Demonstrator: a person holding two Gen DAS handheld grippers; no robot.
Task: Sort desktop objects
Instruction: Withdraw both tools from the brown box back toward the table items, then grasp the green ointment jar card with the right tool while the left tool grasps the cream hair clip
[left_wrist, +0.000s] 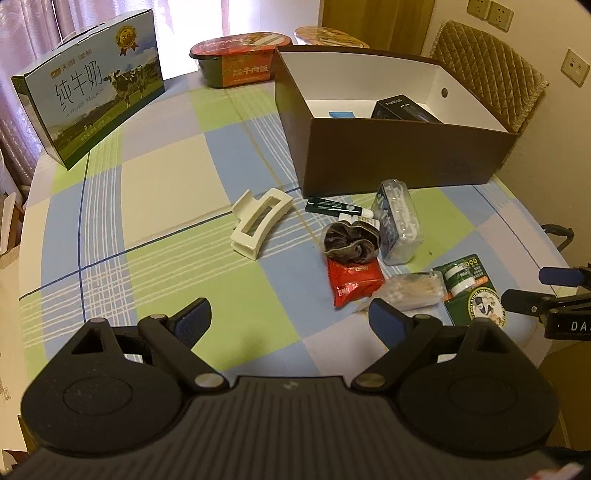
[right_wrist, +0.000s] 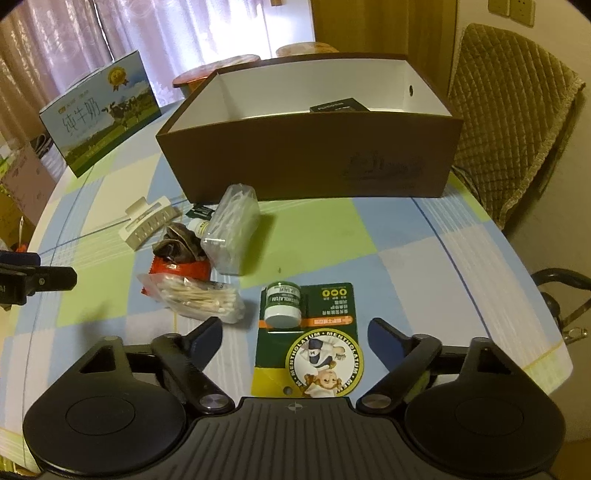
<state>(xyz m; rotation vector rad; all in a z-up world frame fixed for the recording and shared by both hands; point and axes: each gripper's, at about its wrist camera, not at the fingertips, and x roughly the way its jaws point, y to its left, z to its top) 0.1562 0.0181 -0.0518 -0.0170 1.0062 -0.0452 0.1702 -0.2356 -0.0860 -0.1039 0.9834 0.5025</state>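
My left gripper (left_wrist: 290, 319) is open above the checked tablecloth, with nothing between its fingers. Ahead of it lie a white hair claw (left_wrist: 258, 221), a dark scrunchie (left_wrist: 351, 240), a red packet (left_wrist: 352, 280), a bag of cotton swabs (left_wrist: 415, 290), a green tube (left_wrist: 338, 207) and a clear swab box (left_wrist: 399, 221). My right gripper (right_wrist: 295, 332) is open, its fingers on either side of a green Mentholatum card (right_wrist: 310, 343) with a small jar (right_wrist: 282, 304). A brown open box (right_wrist: 310, 147) stands behind, holding a black carton (left_wrist: 402, 109).
A milk carton box (left_wrist: 92, 85) stands at the far left. Two covered food bowls (left_wrist: 240, 55) sit behind the brown box. A quilted chair back (right_wrist: 509, 122) rises at the right, past the table edge (right_wrist: 535, 280).
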